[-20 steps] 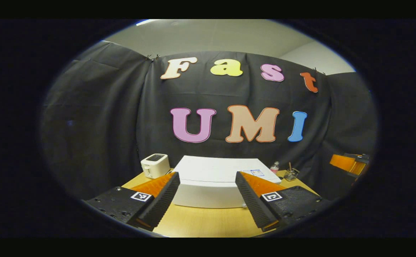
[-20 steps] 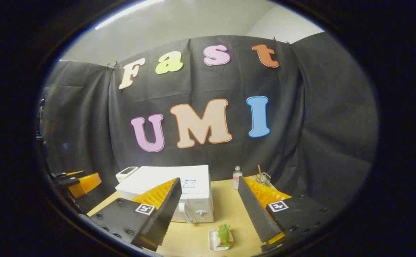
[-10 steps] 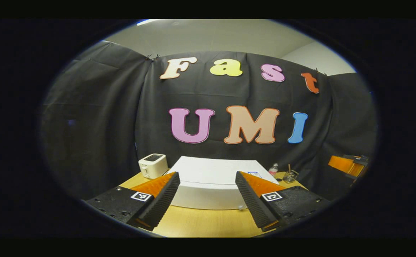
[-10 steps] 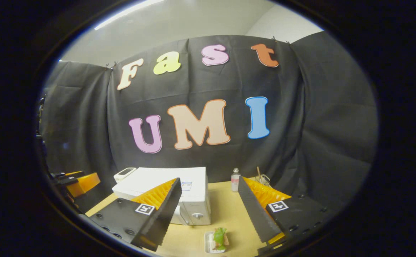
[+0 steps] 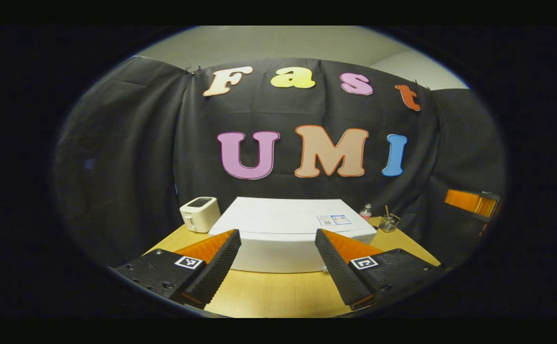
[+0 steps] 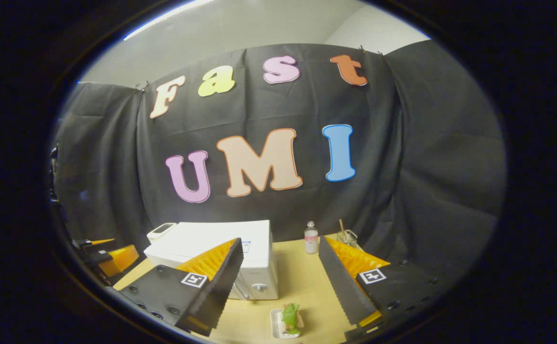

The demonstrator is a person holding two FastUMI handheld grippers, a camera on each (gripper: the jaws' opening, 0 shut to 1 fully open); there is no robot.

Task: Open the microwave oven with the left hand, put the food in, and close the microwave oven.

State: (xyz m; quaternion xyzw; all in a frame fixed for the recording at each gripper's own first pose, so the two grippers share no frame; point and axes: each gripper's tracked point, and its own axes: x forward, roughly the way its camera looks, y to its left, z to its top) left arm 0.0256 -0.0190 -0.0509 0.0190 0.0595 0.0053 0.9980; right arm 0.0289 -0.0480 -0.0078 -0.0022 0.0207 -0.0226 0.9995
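While the microwave (image 5: 288, 234) sits shut at twelve o'clock on the tabletop (image 5: 278, 294), nothing of the task looks done yet. The left tool (image 5: 278, 260) hangs before it, fingers wide apart and empty. The right tool (image 6: 280, 279) is likewise spread and holds nothing; the food (image 6: 289, 319) lies in its tray at six o'clock between its fingers, just beside the microwave's front. Opening, loading and closing all remain.

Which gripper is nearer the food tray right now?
Right. The right gripper, fingers open, hovers just above and behind the food tray, which lies between them. The left gripper, also open, faces the microwave, off to the left.
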